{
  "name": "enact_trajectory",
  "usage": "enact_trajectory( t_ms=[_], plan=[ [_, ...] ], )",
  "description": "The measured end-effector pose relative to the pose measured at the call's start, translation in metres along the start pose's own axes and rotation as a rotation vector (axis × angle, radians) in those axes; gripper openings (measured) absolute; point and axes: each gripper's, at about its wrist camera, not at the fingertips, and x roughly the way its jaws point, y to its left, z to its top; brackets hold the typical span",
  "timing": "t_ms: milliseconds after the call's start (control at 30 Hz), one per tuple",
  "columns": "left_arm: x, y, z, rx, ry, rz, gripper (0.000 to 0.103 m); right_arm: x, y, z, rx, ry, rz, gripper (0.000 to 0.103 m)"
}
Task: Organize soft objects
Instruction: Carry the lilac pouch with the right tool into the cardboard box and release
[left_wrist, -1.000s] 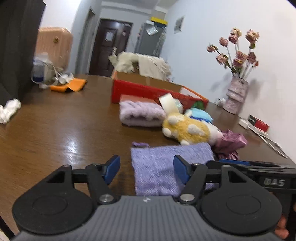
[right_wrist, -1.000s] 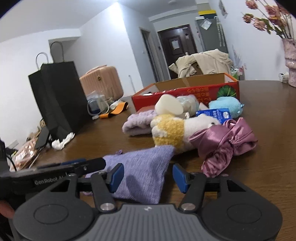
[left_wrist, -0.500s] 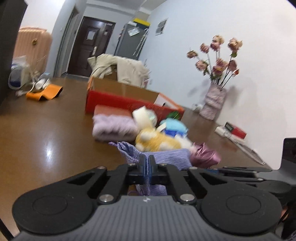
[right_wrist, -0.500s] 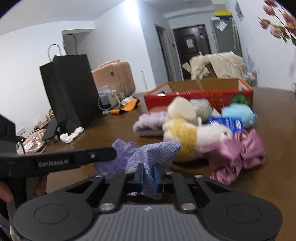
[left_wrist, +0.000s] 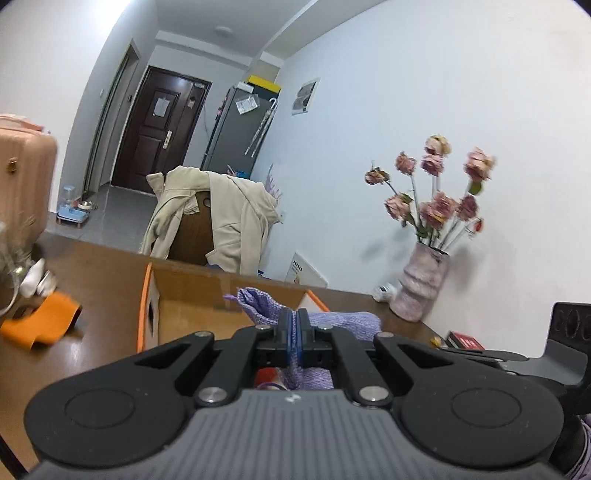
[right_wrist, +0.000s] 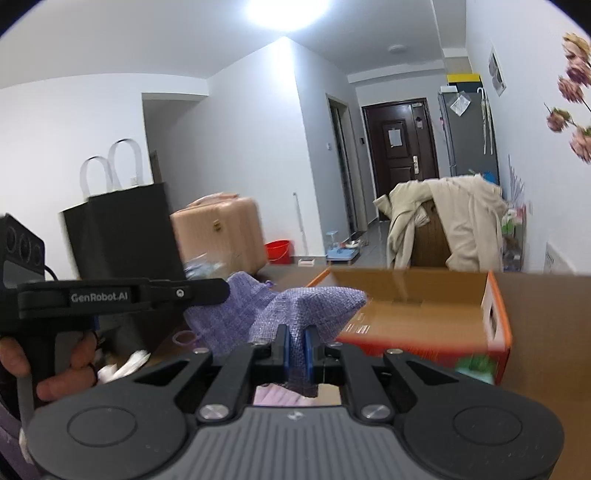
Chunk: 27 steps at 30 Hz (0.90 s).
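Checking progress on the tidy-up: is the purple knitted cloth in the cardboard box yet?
Not yet. The purple knitted cloth hangs pinched between the left gripper and right gripper, in front of the orange-edged cardboard box.

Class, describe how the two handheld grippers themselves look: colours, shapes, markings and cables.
Both grippers, left and right, are matte black with blue pads on the jaws, two round discs, silver screws and a ribbed grey base. In the right wrist view, the left gripper's arm reads "GenRobot.AI" in white, with a black cable behind.

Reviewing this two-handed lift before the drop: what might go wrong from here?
1. Both claws, left and right, pinch only thin folds of the purple knit cloth; one fold may slip free.
2. The cloth hangs short of the open cardboard box, so it may snag the near wall or land outside.
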Motion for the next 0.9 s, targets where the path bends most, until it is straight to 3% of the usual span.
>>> enact_trajectory(
  t_ms=[167,267,400,467,533,633,667,700,767,900],
  plan=[
    [0.097,0.038,0.052,-0.028,0.075,0.065,0.003,0.097,-0.051,0.060,0.052,0.095,-0.015,0.008],
    [0.156,0.066,0.065,-0.037,0.126,0.139,0.003,0.169,-0.080,0.084,0.087,0.181,-0.032,0.008],
    [0.219,0.096,0.058,0.006,0.206,0.206,0.004,0.253,-0.108,0.086,0.159,0.287,-0.068,0.008],
    [0.243,0.109,0.049,0.040,0.224,0.254,0.005,0.289,-0.112,0.075,0.108,0.328,-0.119,0.008],
    [0.258,0.119,0.038,0.067,0.267,0.301,0.005,0.314,-0.117,0.063,0.089,0.373,-0.147,0.008],
    [0.264,0.130,0.032,0.034,0.302,0.281,0.009,0.337,-0.120,0.045,0.100,0.442,-0.161,0.013],
    [0.261,0.130,0.033,0.033,0.292,0.280,0.018,0.338,-0.120,0.042,0.111,0.463,-0.163,0.015],
    [0.258,0.129,0.034,0.042,0.270,0.290,0.035,0.337,-0.121,0.042,0.121,0.458,-0.159,0.016],
    [0.249,0.126,0.038,0.059,0.227,0.330,0.047,0.335,-0.120,0.043,0.115,0.461,-0.141,0.022],
    [0.222,0.112,0.052,0.063,0.214,0.327,0.047,0.310,-0.120,0.058,0.115,0.424,-0.123,0.033]
  ],
)
